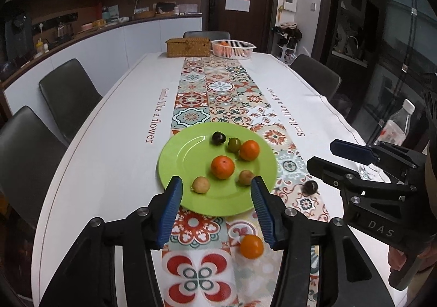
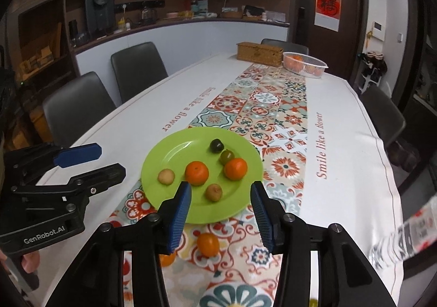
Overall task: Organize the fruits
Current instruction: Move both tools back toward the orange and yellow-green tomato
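A green plate (image 1: 177, 154) (image 2: 164, 159) on the patterned runner holds several fruits: two oranges (image 1: 222, 167) (image 2: 196, 173), a dark plum (image 1: 218, 138) (image 2: 216, 146), a green fruit (image 1: 234, 144) (image 2: 226, 156) and two small tan fruits (image 1: 200, 184) (image 2: 166, 176). A loose orange (image 1: 251, 246) (image 2: 208, 244) lies on the runner in front of the plate. A dark plum (image 1: 311, 187) lies right of the plate. My left gripper (image 1: 217, 208) is open and empty above the plate's near edge. My right gripper (image 2: 220, 211) is open and empty above the loose orange.
A white basket with oranges (image 1: 233, 47) (image 2: 304, 63) and a wicker box (image 1: 188, 46) (image 2: 259, 54) stand at the table's far end. A water bottle (image 1: 393, 126) stands at the right edge. Dark chairs (image 1: 68, 96) line both sides.
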{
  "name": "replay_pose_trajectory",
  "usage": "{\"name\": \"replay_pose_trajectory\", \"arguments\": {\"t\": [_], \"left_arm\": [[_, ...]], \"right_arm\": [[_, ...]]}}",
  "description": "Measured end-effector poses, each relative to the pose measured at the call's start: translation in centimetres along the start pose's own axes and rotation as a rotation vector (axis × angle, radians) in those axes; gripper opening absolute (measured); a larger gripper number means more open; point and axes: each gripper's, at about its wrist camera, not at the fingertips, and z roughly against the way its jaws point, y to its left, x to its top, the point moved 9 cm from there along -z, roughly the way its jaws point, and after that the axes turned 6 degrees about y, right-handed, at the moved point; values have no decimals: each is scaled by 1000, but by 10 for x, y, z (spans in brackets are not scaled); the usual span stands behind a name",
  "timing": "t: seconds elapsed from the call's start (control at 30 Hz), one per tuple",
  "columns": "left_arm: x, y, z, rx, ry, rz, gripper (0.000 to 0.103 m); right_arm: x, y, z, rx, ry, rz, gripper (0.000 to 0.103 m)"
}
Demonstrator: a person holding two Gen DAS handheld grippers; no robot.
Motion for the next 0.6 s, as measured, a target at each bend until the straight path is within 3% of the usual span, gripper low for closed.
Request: {"name": "replay_pose_trajectory", "arguments": {"t": [0.37, 0.6], "left_arm": [[-13, -21, 26, 11, -4, -22, 64], [-21, -32, 30, 24, 50, -17, 69]], "right_arm": [[-30, -17, 35, -65, 0, -91, 53], [-44, -37, 48, -109, 37, -165, 53]]}}
